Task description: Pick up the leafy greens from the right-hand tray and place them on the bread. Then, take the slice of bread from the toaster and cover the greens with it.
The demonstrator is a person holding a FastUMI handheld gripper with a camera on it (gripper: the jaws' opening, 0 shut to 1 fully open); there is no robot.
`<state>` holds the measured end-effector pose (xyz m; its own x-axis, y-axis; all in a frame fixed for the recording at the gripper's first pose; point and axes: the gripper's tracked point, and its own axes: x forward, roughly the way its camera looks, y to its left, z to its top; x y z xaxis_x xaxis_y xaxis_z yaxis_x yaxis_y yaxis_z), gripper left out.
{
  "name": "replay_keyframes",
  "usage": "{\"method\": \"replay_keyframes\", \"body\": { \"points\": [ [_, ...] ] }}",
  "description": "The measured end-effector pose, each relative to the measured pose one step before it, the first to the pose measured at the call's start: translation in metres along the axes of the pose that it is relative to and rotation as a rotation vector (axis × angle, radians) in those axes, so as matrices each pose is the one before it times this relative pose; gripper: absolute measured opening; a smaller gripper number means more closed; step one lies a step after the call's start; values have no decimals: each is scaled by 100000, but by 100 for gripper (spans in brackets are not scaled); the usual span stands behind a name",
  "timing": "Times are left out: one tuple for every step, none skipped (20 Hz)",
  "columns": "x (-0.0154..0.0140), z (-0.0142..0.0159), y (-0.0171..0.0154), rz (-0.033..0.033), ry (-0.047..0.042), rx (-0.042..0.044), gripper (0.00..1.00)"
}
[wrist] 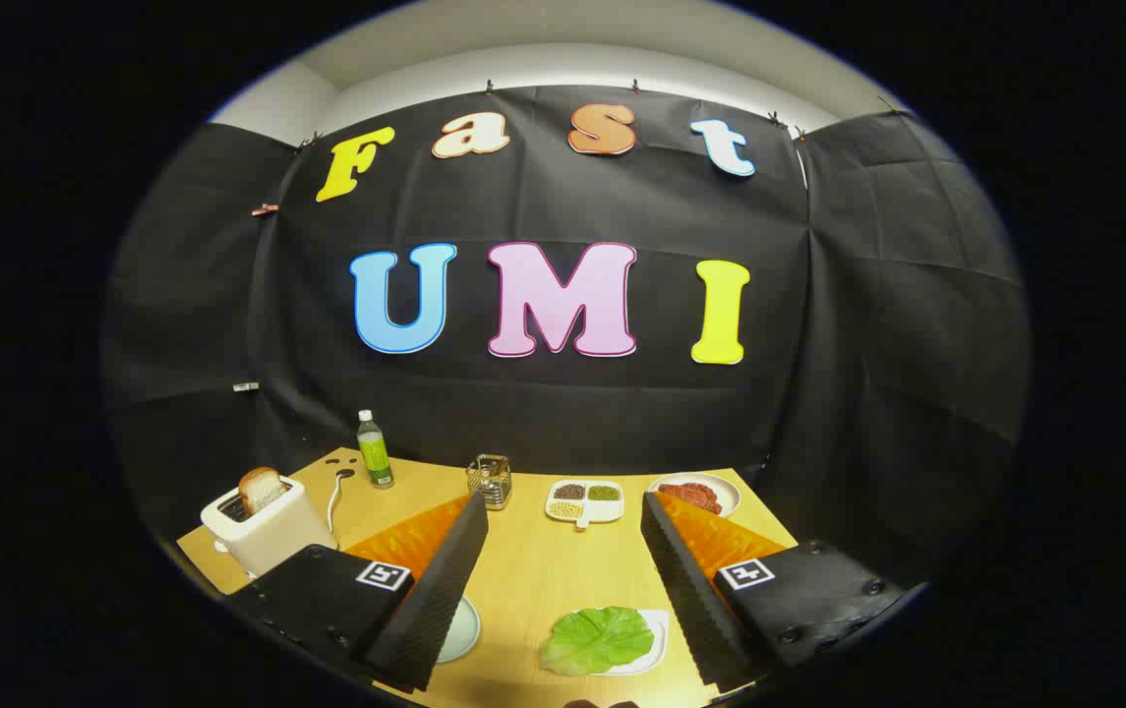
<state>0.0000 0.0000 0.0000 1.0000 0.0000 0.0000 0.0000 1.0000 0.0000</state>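
Greens (596, 639) untouched on tray (659, 629), low between spread, empty tongs (563, 590). Slice (262, 488) upright in toaster (267, 531). Both steps left, by appearance.

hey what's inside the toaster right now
One browned slice of bread stands up out of the white toaster. Its lower part is hidden in the slot. The open gripper holds nothing.

A finger hides most of the plate (466, 629) beside the greens' tray (659, 639).

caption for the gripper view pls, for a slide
Open gripper hovers over the greens on their tray, fingers apart; bread waits in the toaster.
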Motion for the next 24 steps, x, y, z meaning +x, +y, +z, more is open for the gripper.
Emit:
{"method": "replay_keyframes", "body": {
  "points": [
    [-12,117,-12,260,-186,-458,97],
    [70,103,-35,244,-301,-653,97],
    [-100,-11,-82,161,-390,-482,97],
    [-19,-7,-132,65,-27,47,97],
    [21,-54,-60,118,282,430,97],
    [-25,-133,-73,67,350,644,97],
    [6,54,-97,-134,419,602,97],
    [17,-19,-74,-153,369,494,97],
    [102,-61,-107,-126,427,369,97],
    [27,-83,-123,-187,390,249,97],
    [-4,-46,-88,-100,336,242,97],
    [52,-62,-80,-140,449,115,97],
    [38,-84,-76,-22,290,161,97],
    [114,-57,-114,-95,273,246,97],
    [57,-9,-31,-47,318,176,97],
    [121,-77,-9,-65,510,142,97],
    [95,-227,48,265,717,105,97],
    [125,-195,-30,277,748,193,97],
    [127,-41,-10,264,277,353,98],
    [123,32,-56,23,353,204,98],
    [77,-136,-33,215,373,118,97],
    [172,-110,-44,172,356,-33,97],
    [113,-88,-87,43,129,-159,98],
    [93,-125,-187,11,419,-86,98]
  ]
}}
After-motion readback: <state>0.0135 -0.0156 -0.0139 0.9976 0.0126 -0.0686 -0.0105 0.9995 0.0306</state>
